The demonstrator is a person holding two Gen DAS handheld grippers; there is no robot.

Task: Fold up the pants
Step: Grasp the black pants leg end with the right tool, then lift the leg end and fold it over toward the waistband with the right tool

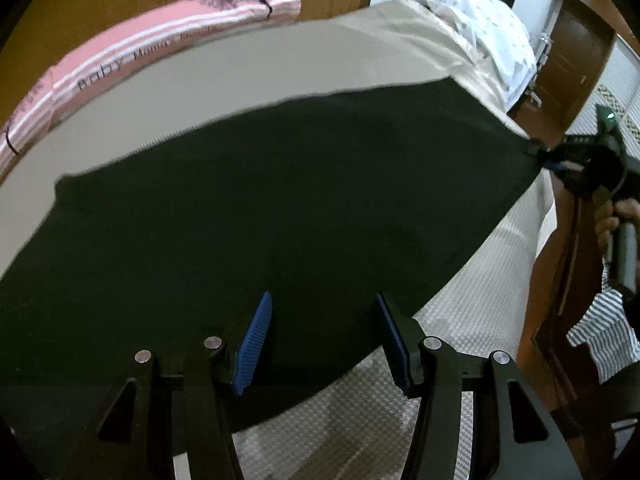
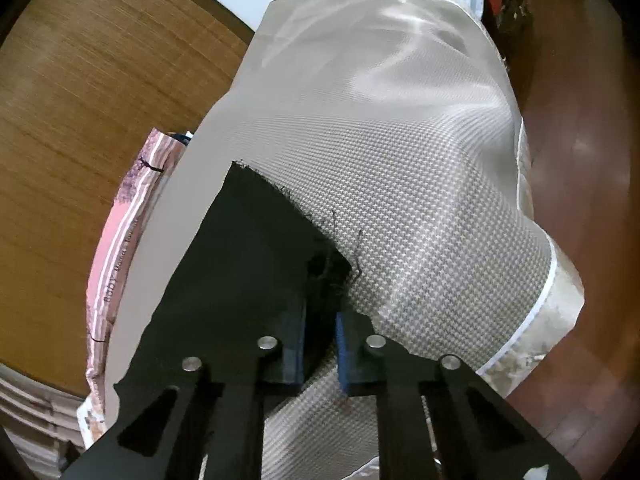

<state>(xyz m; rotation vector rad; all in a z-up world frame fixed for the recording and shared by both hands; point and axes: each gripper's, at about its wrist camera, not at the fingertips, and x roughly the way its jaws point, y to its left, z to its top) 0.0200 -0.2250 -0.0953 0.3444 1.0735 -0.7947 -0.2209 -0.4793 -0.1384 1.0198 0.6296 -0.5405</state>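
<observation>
Lying dark across the beige woven bed cover (image 1: 248, 80), the pants (image 1: 260, 208) fill the left view, whose left gripper (image 1: 324, 344) gapes empty above them, while only the right view shows the right gripper (image 2: 320, 344) seemingly clamped on their frayed corner (image 2: 332, 268), blurred

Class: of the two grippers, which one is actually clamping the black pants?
The right gripper: its pads pinch the frayed corner of the pants. The left gripper is open above the cloth, gripping nothing.
</observation>
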